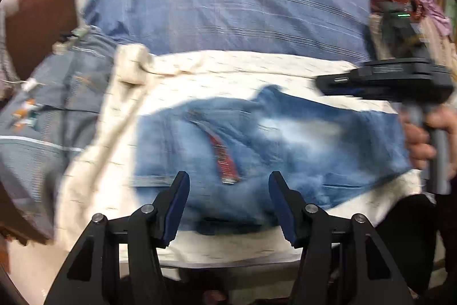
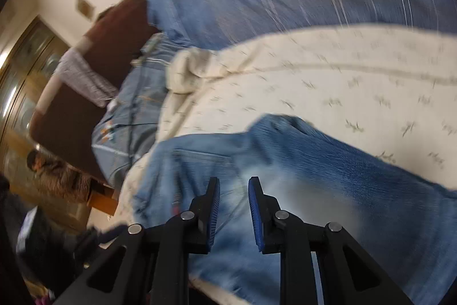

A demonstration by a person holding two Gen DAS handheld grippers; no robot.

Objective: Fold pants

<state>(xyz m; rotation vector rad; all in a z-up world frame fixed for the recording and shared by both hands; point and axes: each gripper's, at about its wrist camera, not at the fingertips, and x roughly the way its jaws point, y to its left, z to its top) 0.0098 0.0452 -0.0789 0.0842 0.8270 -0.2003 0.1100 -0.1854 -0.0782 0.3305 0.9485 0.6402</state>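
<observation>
Only left view shows red strap (image 1: pixel 224 155) on jeans (image 1: pixel 285 145); both tools (image 1: pixel 228 176) (image 2: pixel 233 182) apart, empty.

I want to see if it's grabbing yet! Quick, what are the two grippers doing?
Left gripper: jaws open, holding nothing, above the jeans.
Right gripper: jaws partly open, nothing between them, over the jeans.

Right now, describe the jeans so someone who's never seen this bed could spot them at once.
Start at the bed, covered by a big blue striped sheet. Across its near part lies a cream cloth with small dark marks, and the jeans lie flat on it, just ahead of both tongs. They are the only faded denim, with a pale washed patch and a red strip.
</observation>
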